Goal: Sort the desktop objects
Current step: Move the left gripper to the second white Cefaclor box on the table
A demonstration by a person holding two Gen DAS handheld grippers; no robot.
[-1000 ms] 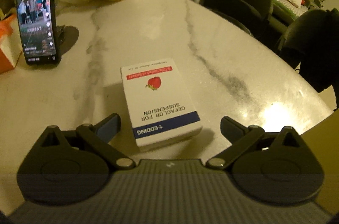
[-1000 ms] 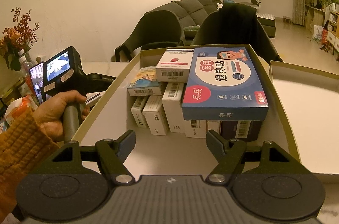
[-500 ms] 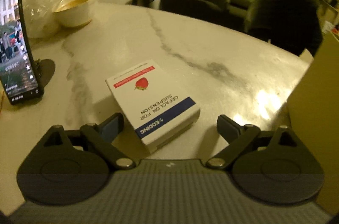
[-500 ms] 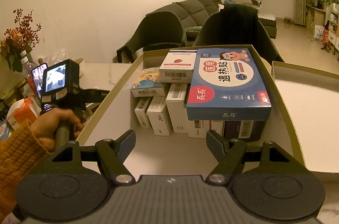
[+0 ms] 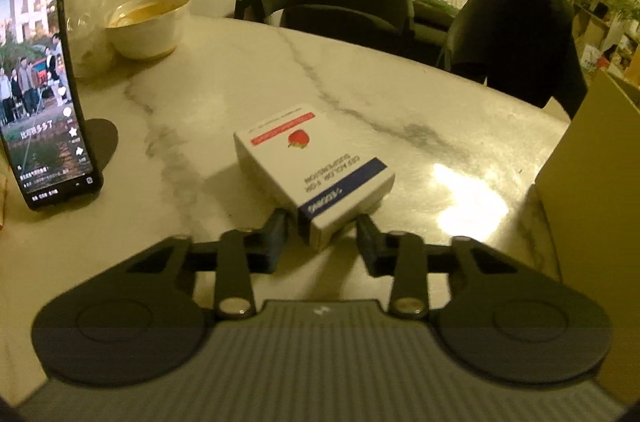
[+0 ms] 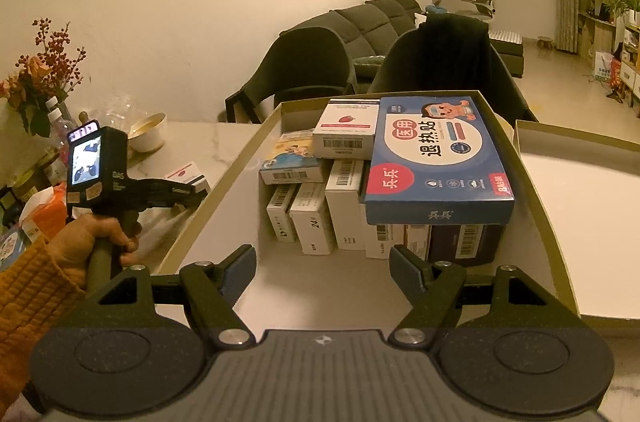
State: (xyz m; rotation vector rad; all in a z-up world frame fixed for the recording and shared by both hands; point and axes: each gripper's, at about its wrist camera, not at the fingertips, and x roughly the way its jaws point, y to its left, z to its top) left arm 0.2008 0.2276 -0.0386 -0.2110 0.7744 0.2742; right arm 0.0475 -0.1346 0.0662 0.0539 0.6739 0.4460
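Left gripper (image 5: 322, 228): jaws have just been closing and now pinch the near corner of the white medicine box (image 5: 314, 168), which lies on the marble table (image 5: 224, 94). A phone (image 5: 40, 94) stands to the left, a bowl (image 5: 148, 22) farther back. Right gripper (image 6: 322, 272): jaws apart, nothing between them, hovering over the near end of the cardboard tray (image 6: 200, 218). Stacked medicine boxes fill the tray's far end, a large blue box (image 6: 438, 158) on top.

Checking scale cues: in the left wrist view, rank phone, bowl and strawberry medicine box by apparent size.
1. phone, though it stands nearer the camera.
2. strawberry medicine box.
3. bowl, farthest, so true size is unsure.
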